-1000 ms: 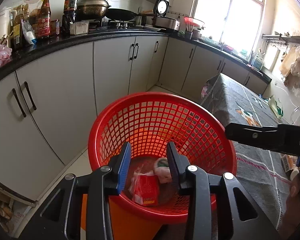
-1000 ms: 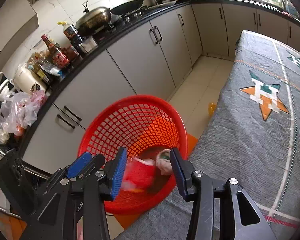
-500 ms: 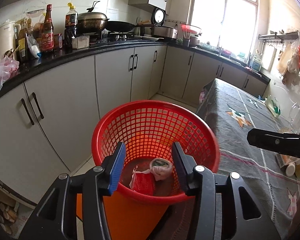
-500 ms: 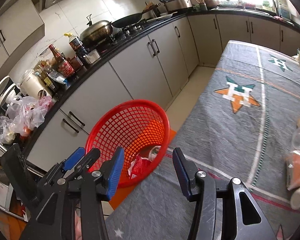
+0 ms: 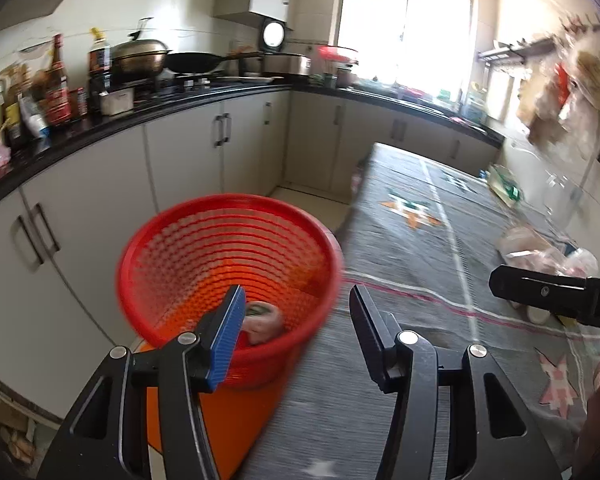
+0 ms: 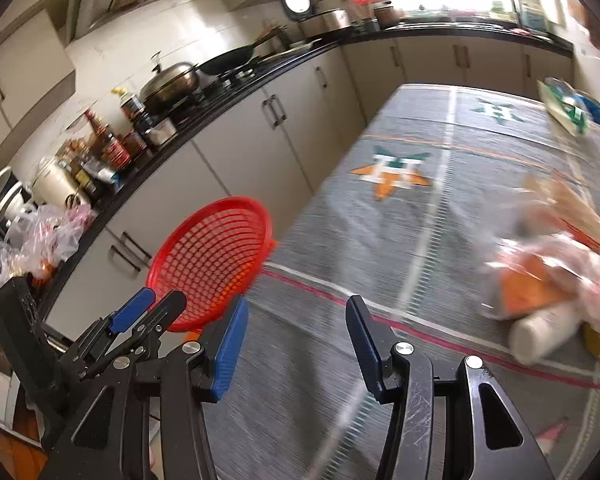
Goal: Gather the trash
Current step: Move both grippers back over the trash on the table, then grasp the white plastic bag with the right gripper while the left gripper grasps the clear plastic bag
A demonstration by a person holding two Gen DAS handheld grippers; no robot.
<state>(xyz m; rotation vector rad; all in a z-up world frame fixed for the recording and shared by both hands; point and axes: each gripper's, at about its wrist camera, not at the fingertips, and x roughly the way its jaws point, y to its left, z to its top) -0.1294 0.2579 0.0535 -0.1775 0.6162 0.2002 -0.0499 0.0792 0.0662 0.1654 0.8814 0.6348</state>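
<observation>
Both jaws spread wide, empty: left gripper [image 5: 296, 320] beside red plastic mesh basket [image 5: 228, 268] already holding scraps, right gripper [image 6: 296, 332] above grey patterned tablecloth [image 6: 400, 240]. Between pickups, probably; next, reach toward blurred pile of crumpled plastic wrappers [image 6: 552, 276] and close.
</observation>
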